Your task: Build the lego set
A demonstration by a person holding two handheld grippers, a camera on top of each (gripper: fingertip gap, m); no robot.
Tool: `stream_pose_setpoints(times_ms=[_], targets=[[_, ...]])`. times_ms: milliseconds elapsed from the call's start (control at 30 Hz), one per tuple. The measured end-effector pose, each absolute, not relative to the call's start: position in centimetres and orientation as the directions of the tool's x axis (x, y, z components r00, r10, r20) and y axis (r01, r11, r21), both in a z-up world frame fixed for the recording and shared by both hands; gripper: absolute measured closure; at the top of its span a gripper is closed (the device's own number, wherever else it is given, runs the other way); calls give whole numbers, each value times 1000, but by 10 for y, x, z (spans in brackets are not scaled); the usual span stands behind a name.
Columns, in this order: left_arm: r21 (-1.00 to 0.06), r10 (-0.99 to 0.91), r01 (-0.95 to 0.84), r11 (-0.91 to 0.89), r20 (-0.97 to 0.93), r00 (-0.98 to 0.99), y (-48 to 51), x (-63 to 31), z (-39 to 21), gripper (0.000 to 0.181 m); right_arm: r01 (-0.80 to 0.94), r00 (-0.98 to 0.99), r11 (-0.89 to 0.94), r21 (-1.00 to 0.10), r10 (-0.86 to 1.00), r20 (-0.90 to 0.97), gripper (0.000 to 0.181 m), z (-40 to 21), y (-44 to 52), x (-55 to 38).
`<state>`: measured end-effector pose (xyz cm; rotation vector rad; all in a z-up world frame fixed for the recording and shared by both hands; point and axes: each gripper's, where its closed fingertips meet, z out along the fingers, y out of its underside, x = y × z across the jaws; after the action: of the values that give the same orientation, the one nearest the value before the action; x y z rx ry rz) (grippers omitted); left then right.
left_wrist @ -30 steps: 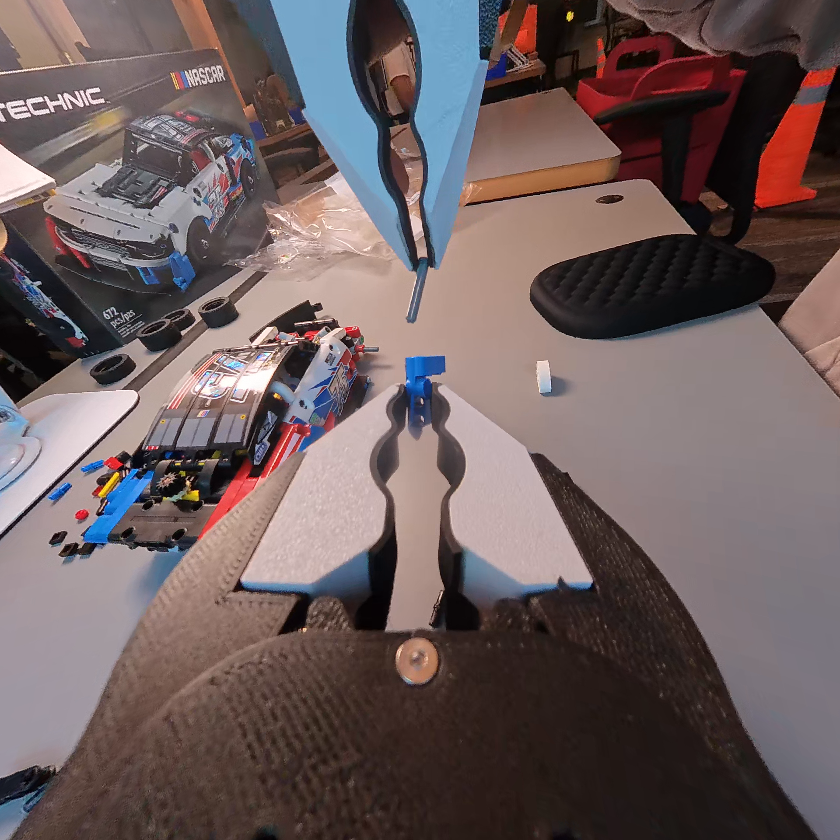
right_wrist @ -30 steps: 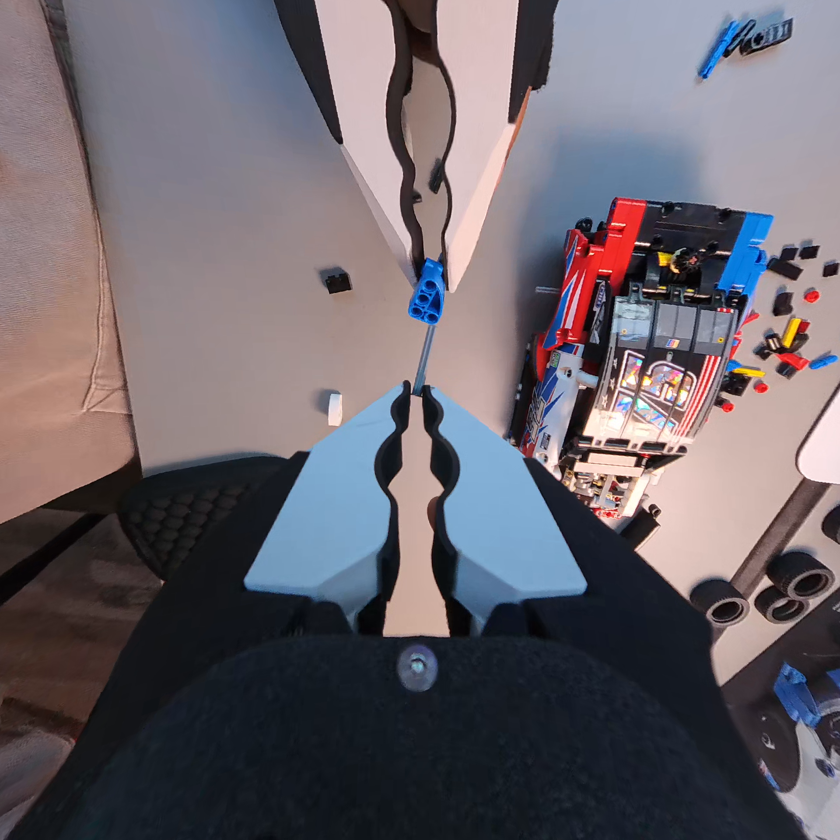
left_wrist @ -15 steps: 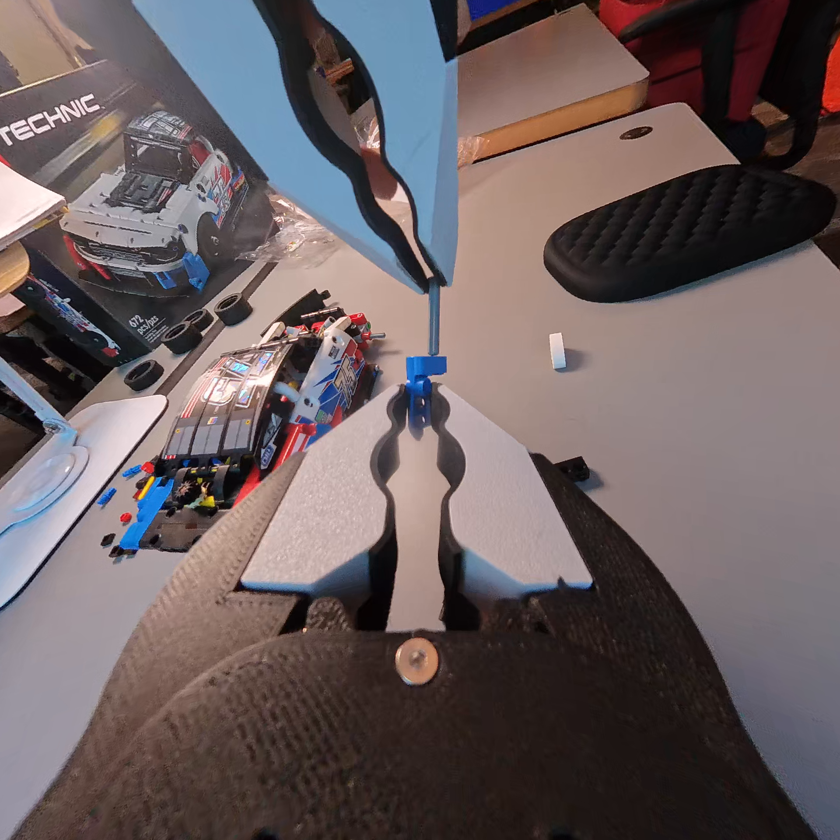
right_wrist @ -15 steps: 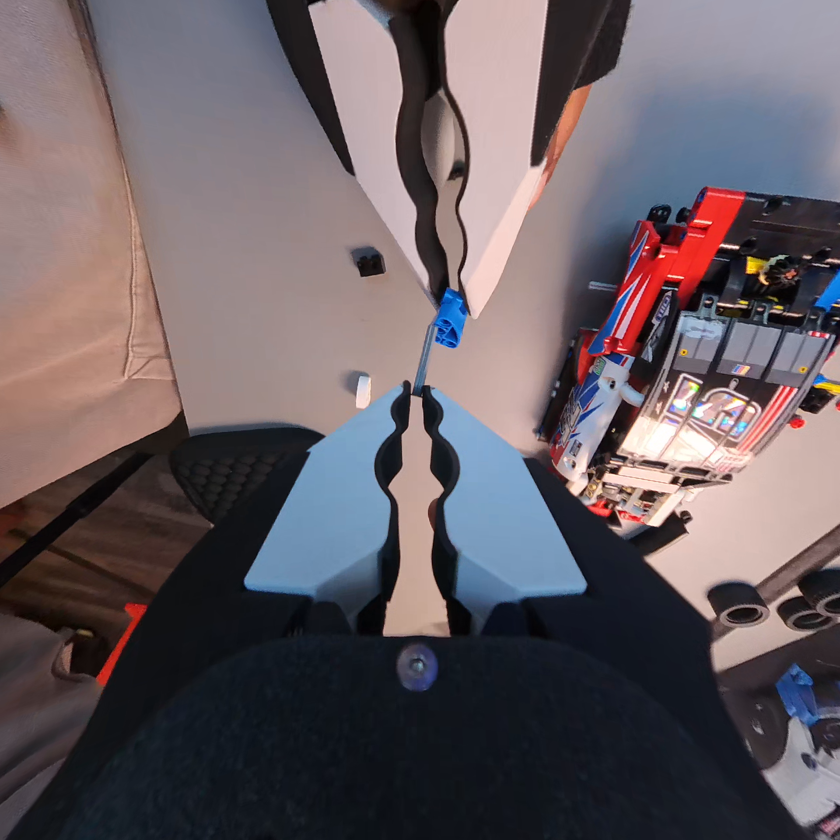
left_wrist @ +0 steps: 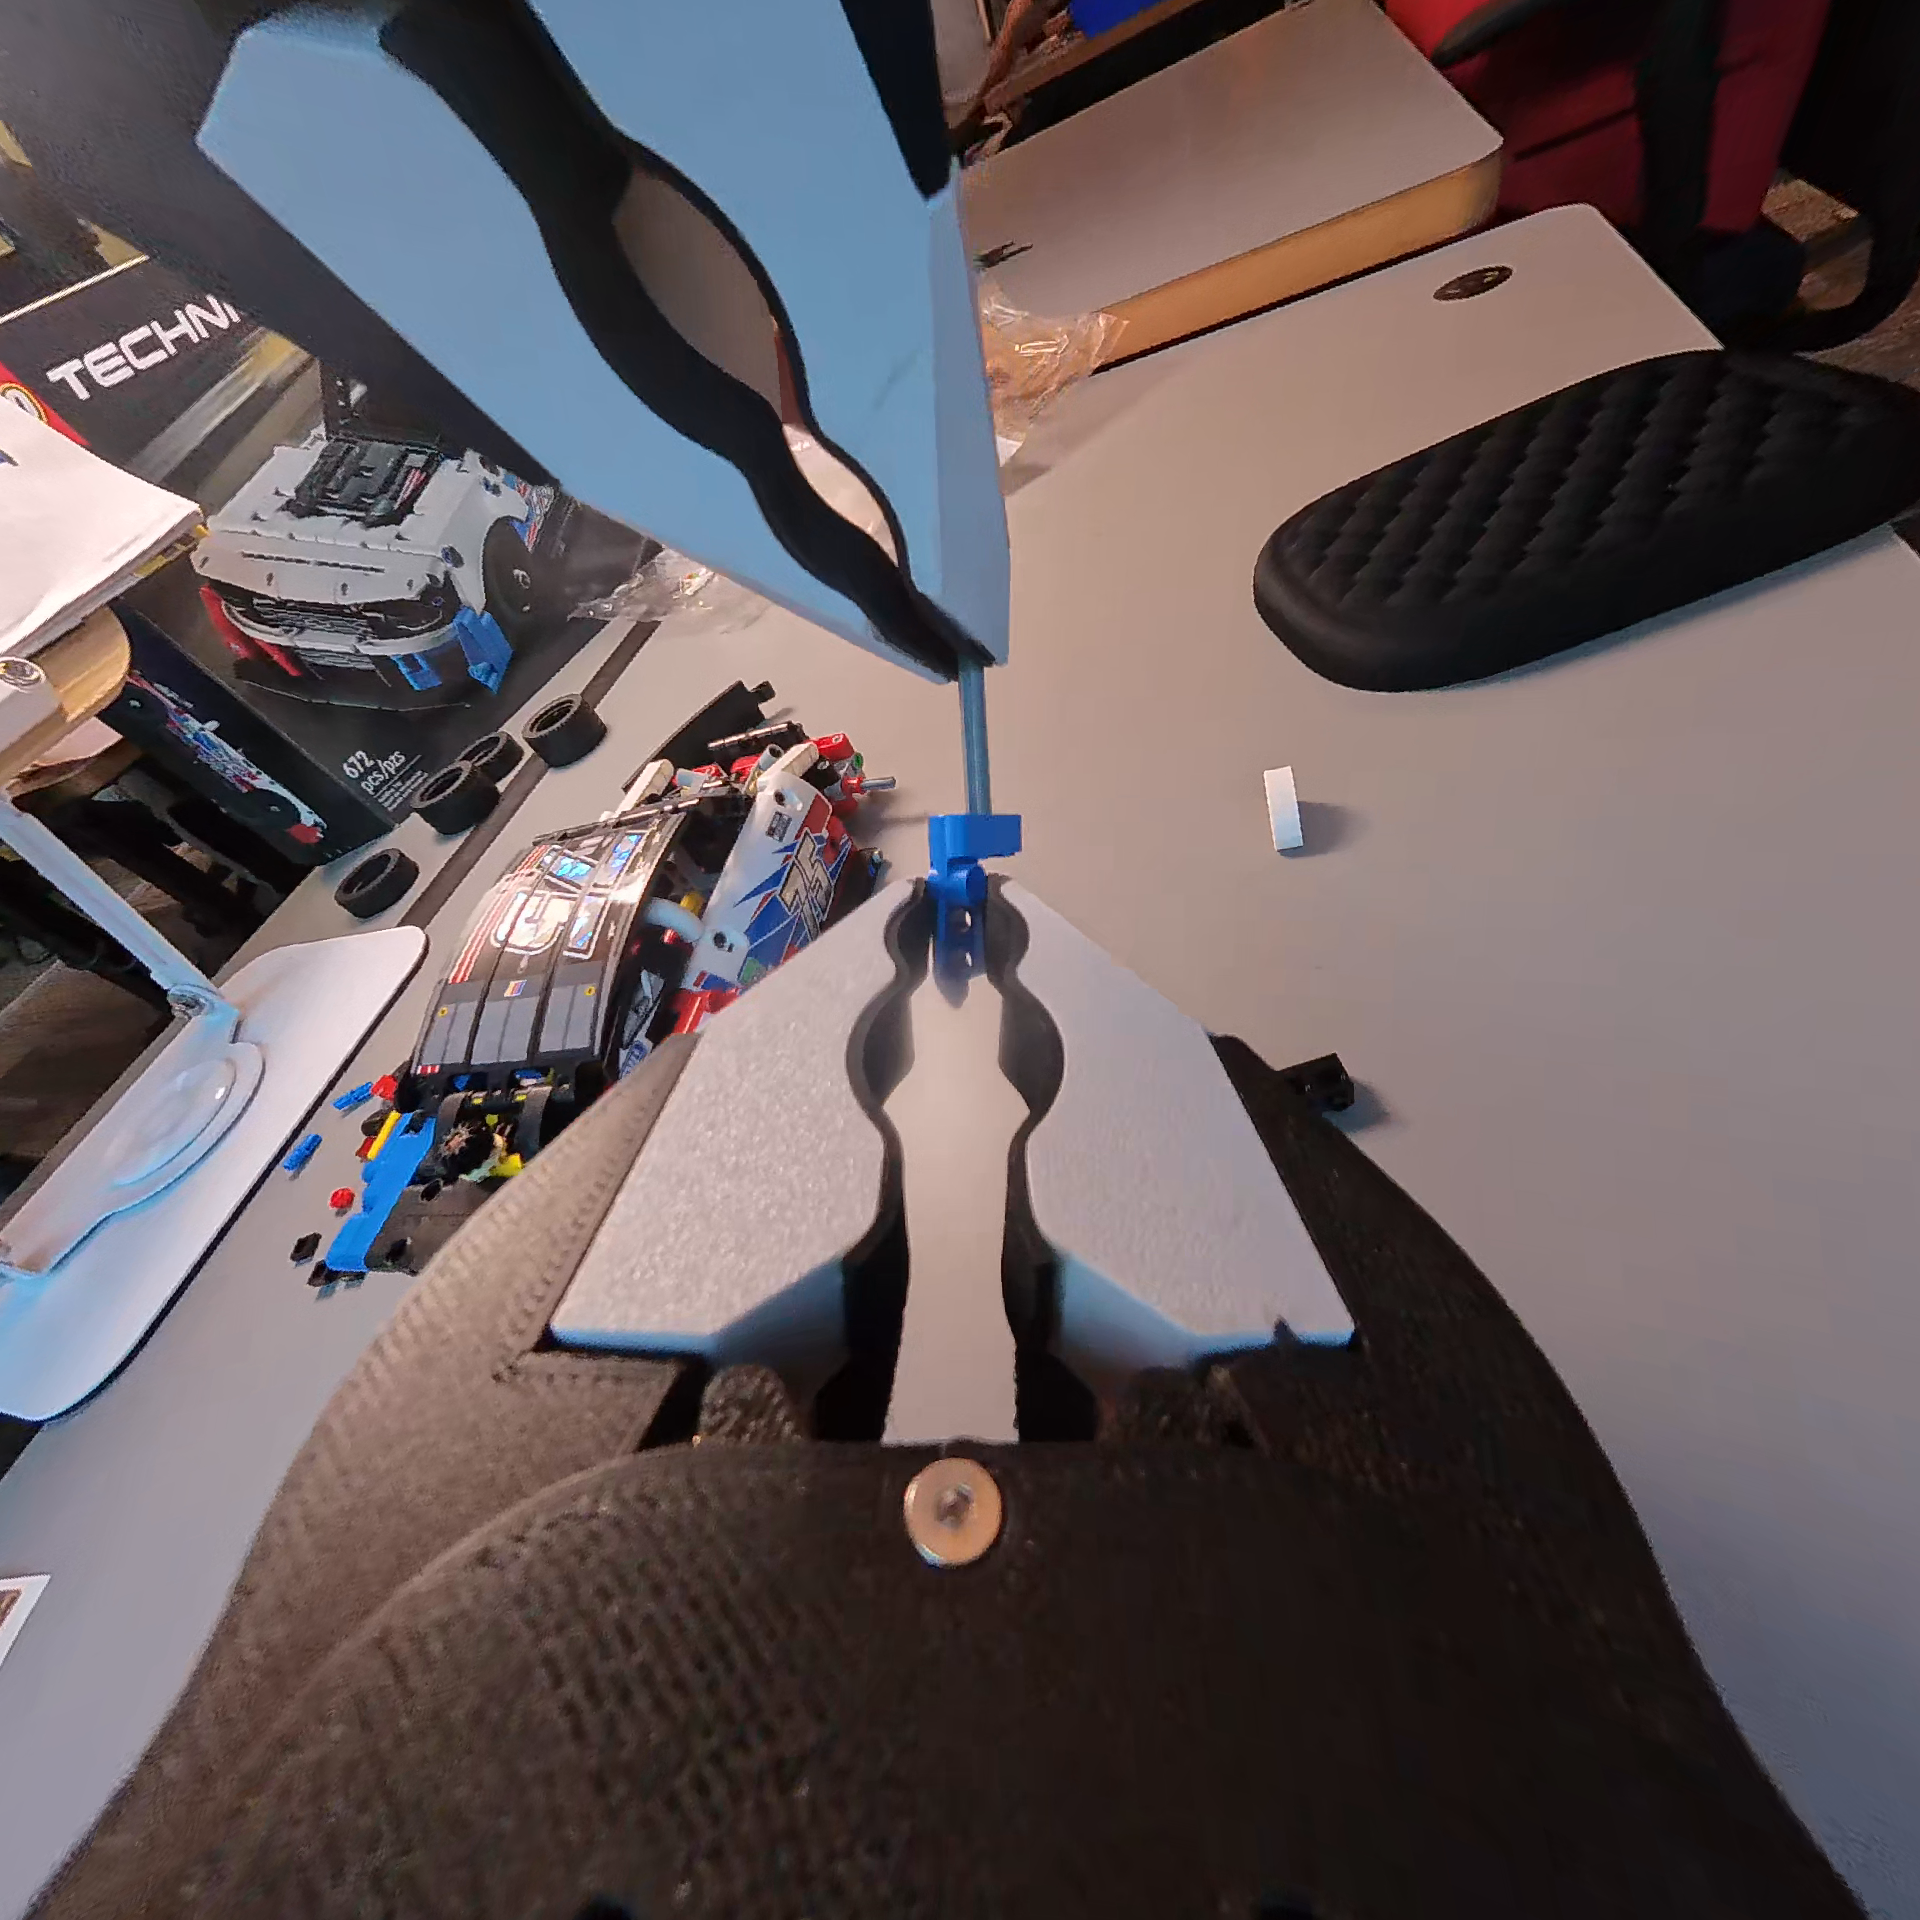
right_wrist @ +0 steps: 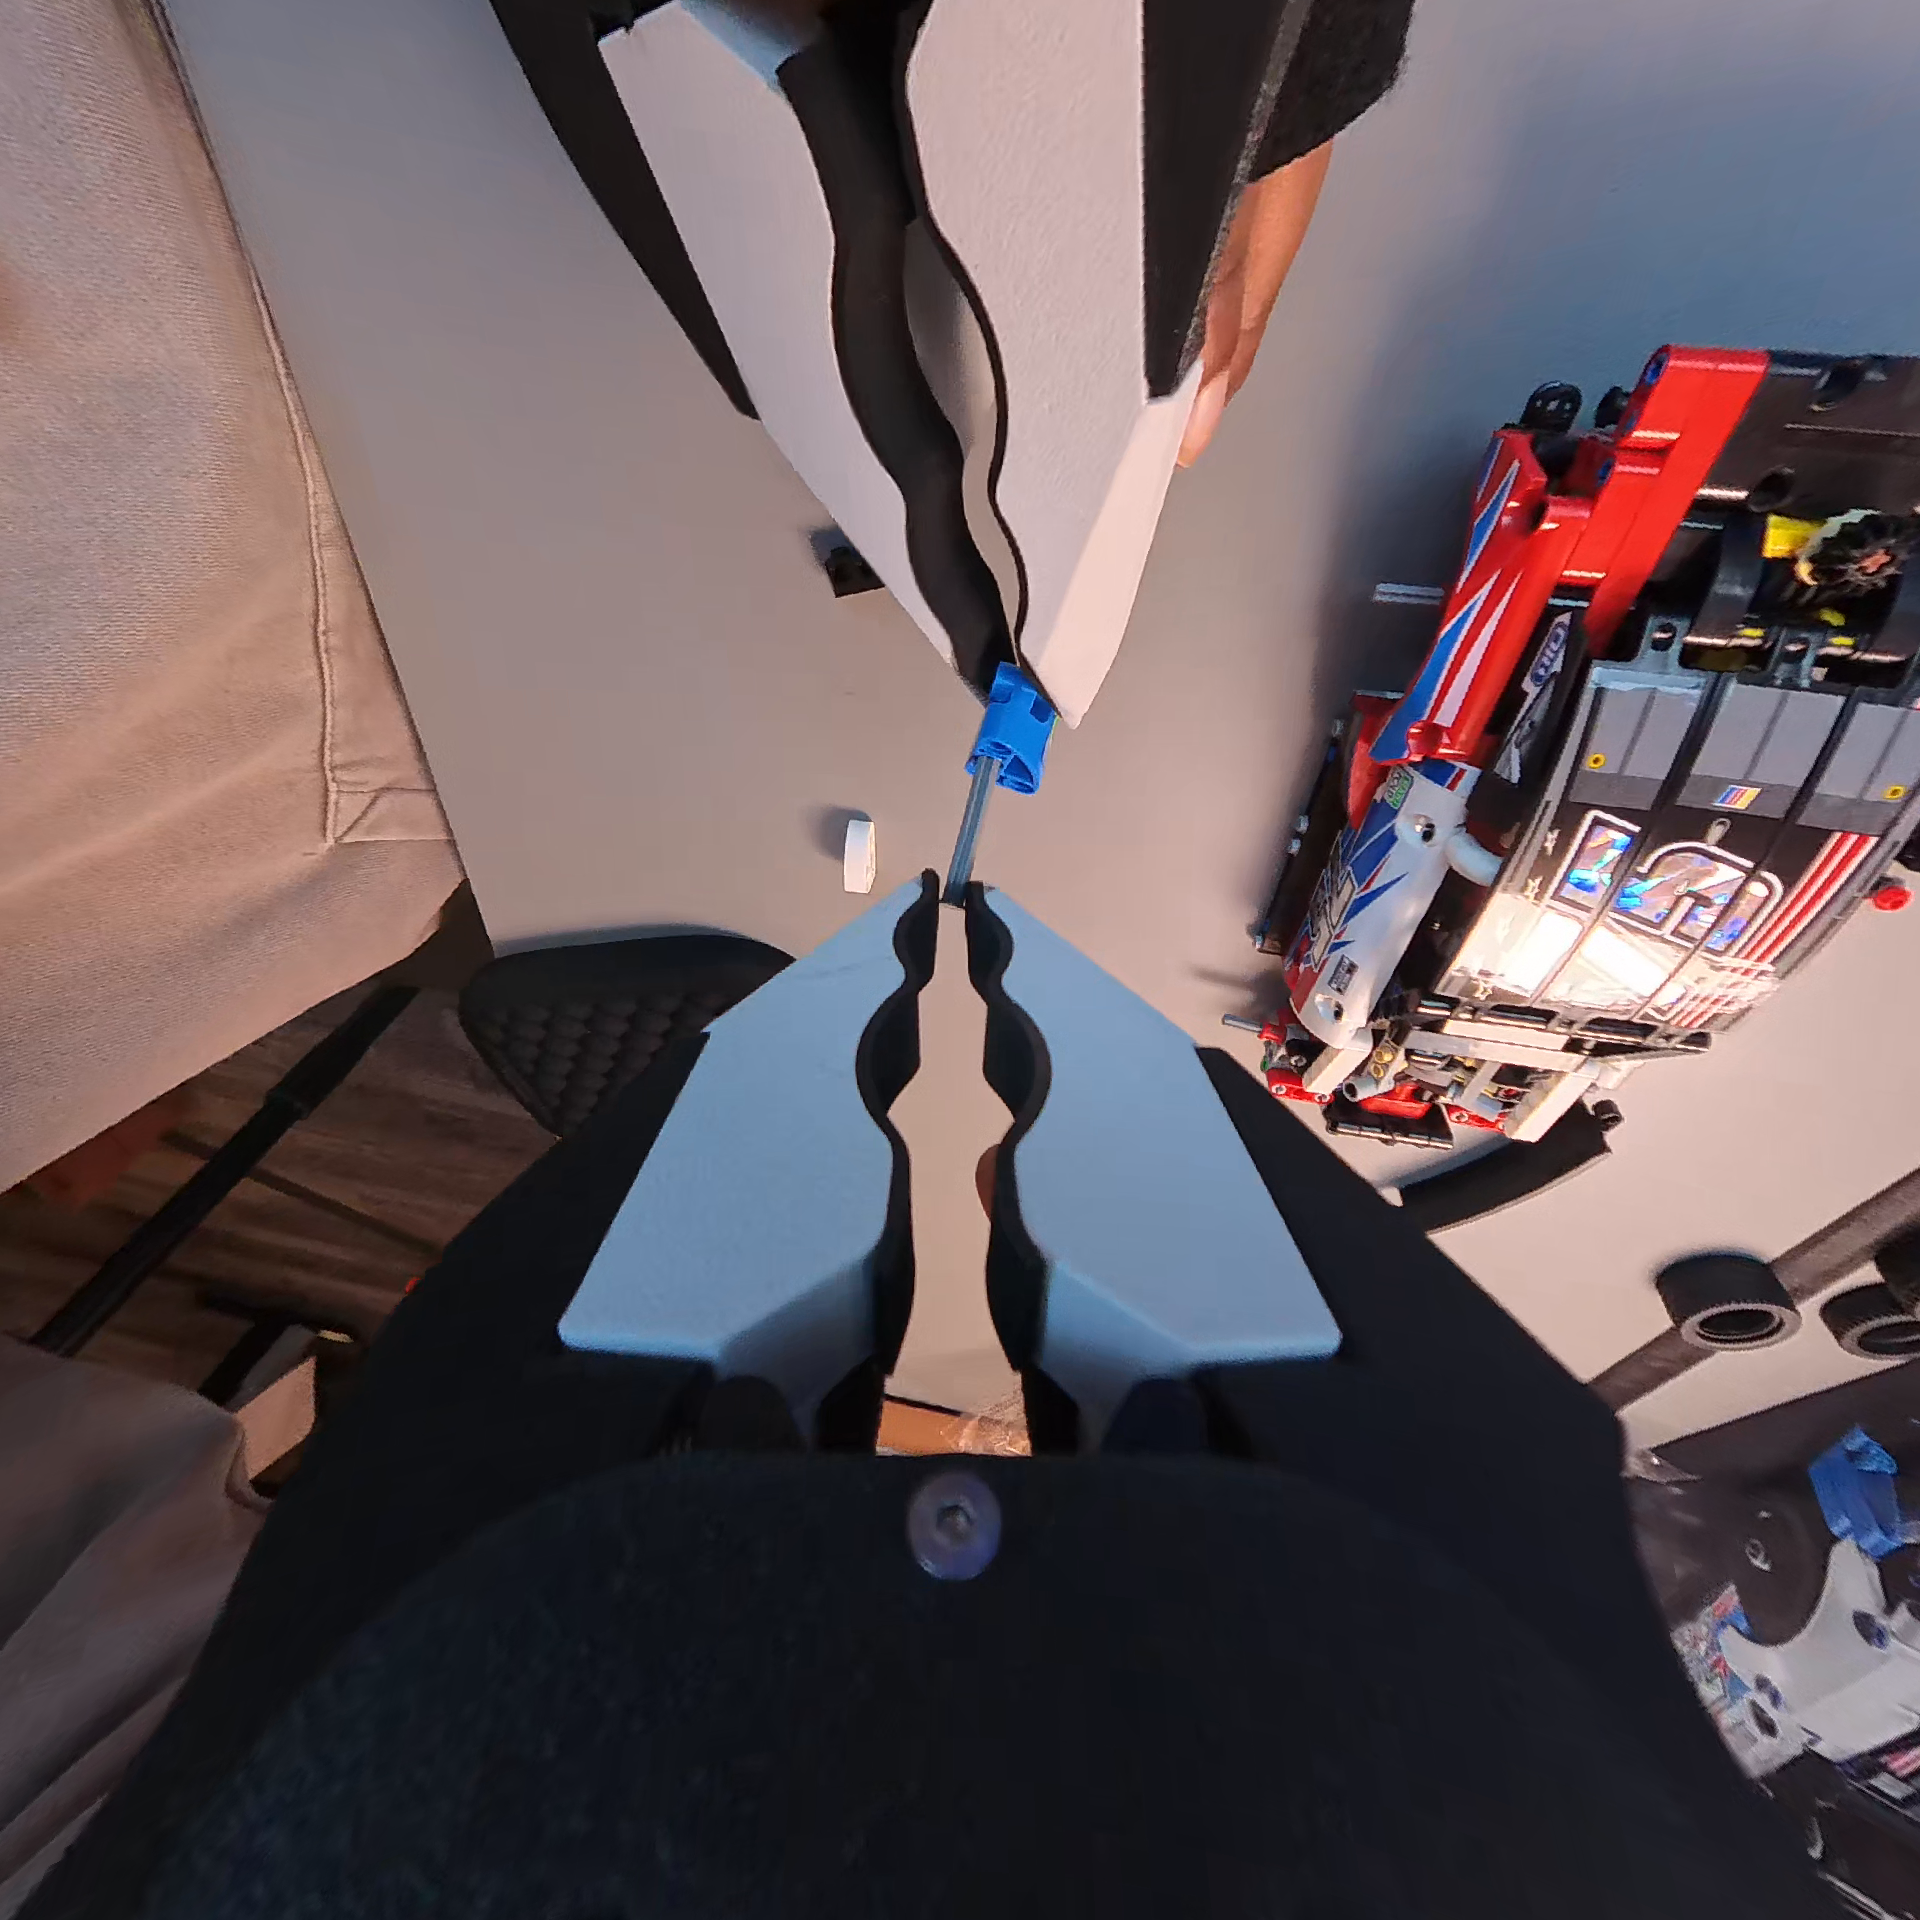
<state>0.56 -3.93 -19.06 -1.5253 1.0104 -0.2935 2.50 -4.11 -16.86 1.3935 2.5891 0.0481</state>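
Left gripper [left_wrist: 954,902] clenched on blue connector [left_wrist: 966,847], frame centre | right gripper [right_wrist: 954,891] clenched on grey axle [right_wrist: 968,831] | both light, rigid, slippery; you grip near the joint.

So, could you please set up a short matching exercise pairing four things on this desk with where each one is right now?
Things
1. blue connector
2. grey axle
3. small white piece
4. loose black tyres

Places
A. lying alone on the bare table
B. clamped in the right hand-held gripper, its far end at the blue connector
C. beside the set's box, beyond the car model
D. clamped in the left hand-held gripper

Pairs: 1-D, 2-B, 3-A, 4-C
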Motion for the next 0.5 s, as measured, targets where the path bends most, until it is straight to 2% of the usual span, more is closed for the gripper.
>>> stream_pose_setpoints(times_ms=[100, 267, 433, 500], targets=[[-902, -726, -419, 102, -355, 589, -40, 6, -190, 174, 828, -526, 546, 129, 835, -163, 180, -170, -41, 25], [-903, -725, -422, 78, -342, 598, -39, 7, -193, 174, 860, -491, 506, 60, 854, -171, 179, -172, -48, 11], [-981, -764, -190, -22, -107, 637, -38, 6, -176, 174, 894, -446, 437, -96, 884, -141, 179, -165, -43, -6], [-993, -768, -99, -62, -16, 640, -36, 1, -170, 174, 894, -431, 406, -188, 895, -119, 169, -157, -40, -14]])
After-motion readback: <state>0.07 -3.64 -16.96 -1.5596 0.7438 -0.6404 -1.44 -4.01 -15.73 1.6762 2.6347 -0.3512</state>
